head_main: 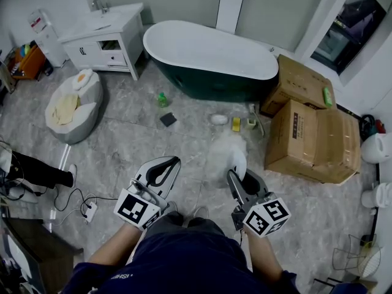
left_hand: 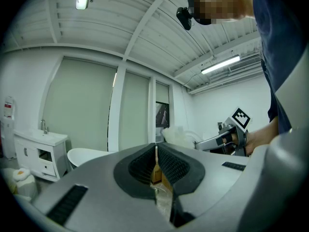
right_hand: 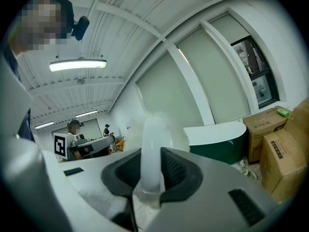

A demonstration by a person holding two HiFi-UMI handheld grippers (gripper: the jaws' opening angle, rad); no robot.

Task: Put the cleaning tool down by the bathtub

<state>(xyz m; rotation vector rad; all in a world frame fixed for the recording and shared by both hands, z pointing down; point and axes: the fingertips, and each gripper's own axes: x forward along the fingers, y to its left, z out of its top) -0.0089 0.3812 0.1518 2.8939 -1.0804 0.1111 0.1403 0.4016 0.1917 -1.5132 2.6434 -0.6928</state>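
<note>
The bathtub point(head_main: 211, 86), white inside and dark green outside, stands at the far middle of the room. My right gripper point(head_main: 240, 175) is shut on the white handle of the cleaning tool point(head_main: 228, 156), whose fluffy white head hangs above the floor in front of the tub. In the right gripper view the handle of the cleaning tool point(right_hand: 153, 144) stands upright between the pads of the right gripper point(right_hand: 150, 170), with the bathtub point(right_hand: 219, 140) beyond. My left gripper point(head_main: 176, 160) is held beside it, shut with nothing in it; the left gripper point(left_hand: 155, 153) shows only a thin slit.
A green bottle point(head_main: 162, 98), a dark sponge point(head_main: 168, 119) and small items point(head_main: 236, 124) lie on the floor by the tub. Cardboard boxes point(head_main: 312, 141) are stacked at the right. A white vanity point(head_main: 104, 38) and a beanbag point(head_main: 73, 106) are at the left, with a person's legs point(head_main: 37, 171) nearby.
</note>
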